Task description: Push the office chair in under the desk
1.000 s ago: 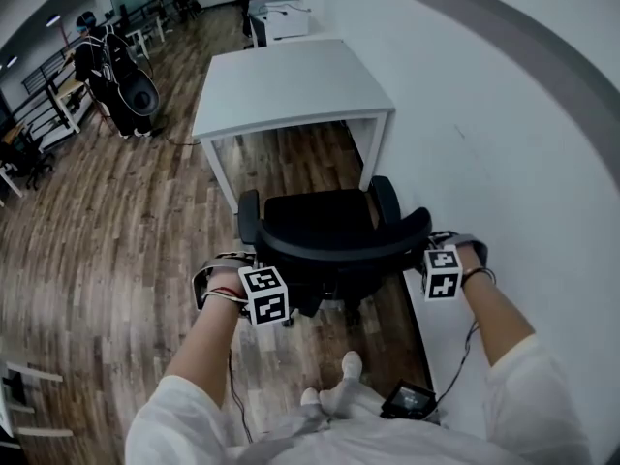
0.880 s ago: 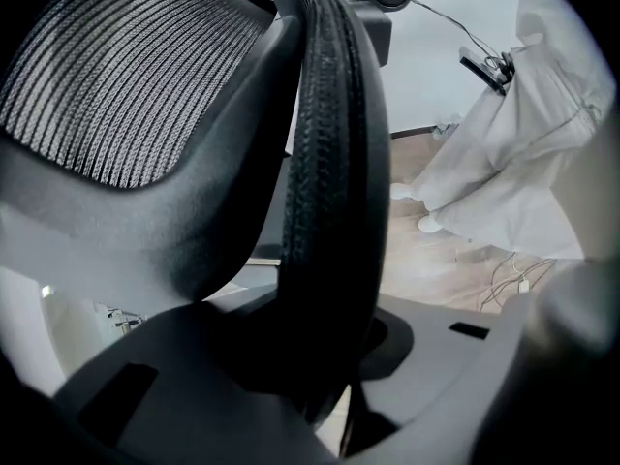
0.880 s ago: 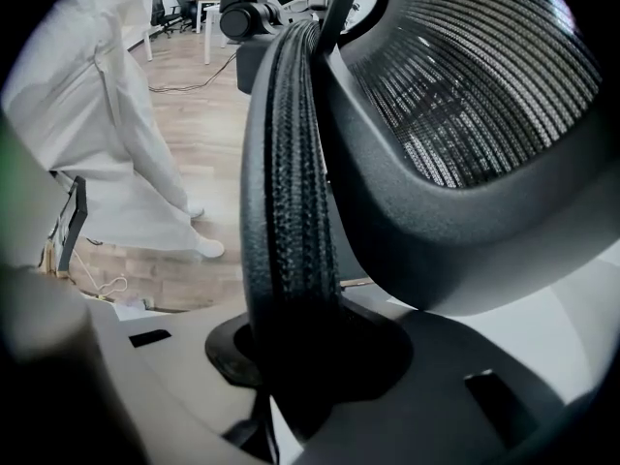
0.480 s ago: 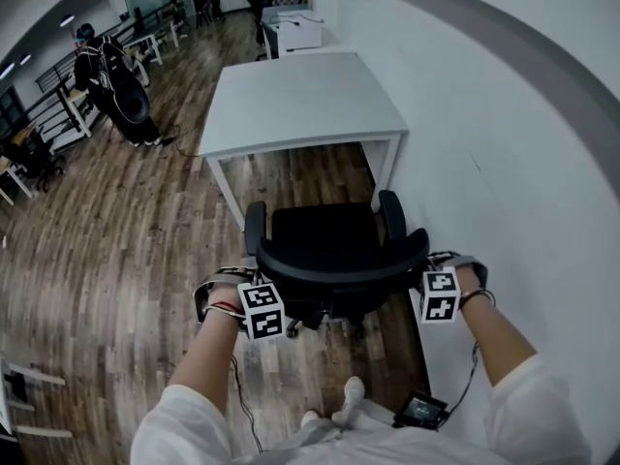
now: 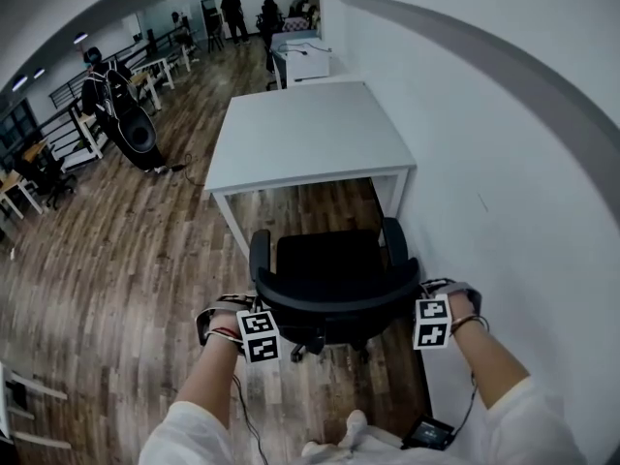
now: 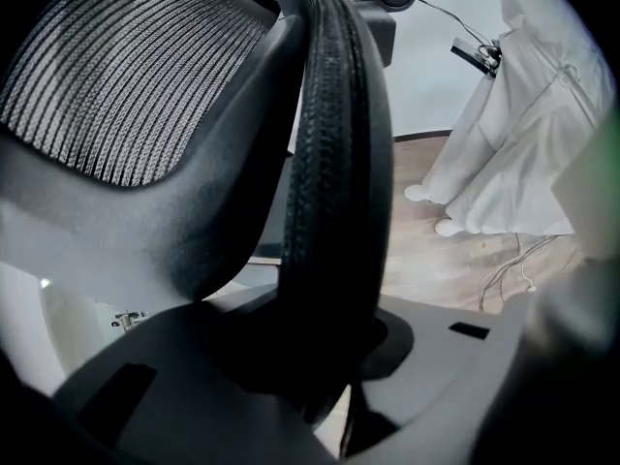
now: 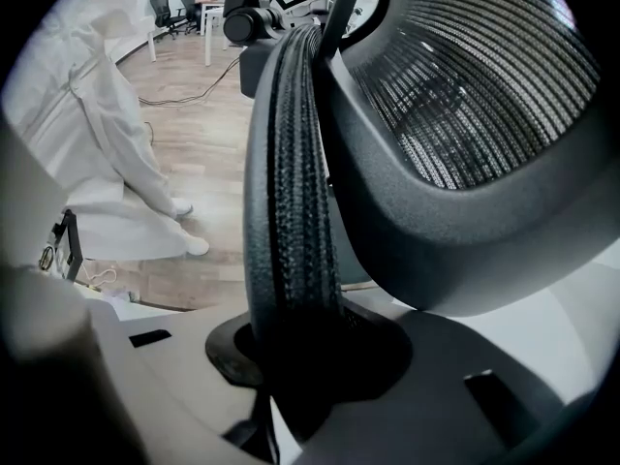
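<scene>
At the backrest (image 5: 334, 296), left gripper (image 5: 258, 308) and right gripper (image 5: 420, 296) fingers (image 7: 126, 376) grip the office chair (image 5: 325, 255); its armrest (image 5: 395, 240) may snag the surface (image 5: 310, 134) leg

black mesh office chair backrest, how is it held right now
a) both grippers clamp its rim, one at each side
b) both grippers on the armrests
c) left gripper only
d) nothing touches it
a: the padded black rim of the mesh office chair's backrest is pinched between the jaws of the left gripper and of the right gripper, which sit at opposite sides of it in the head view.
</scene>
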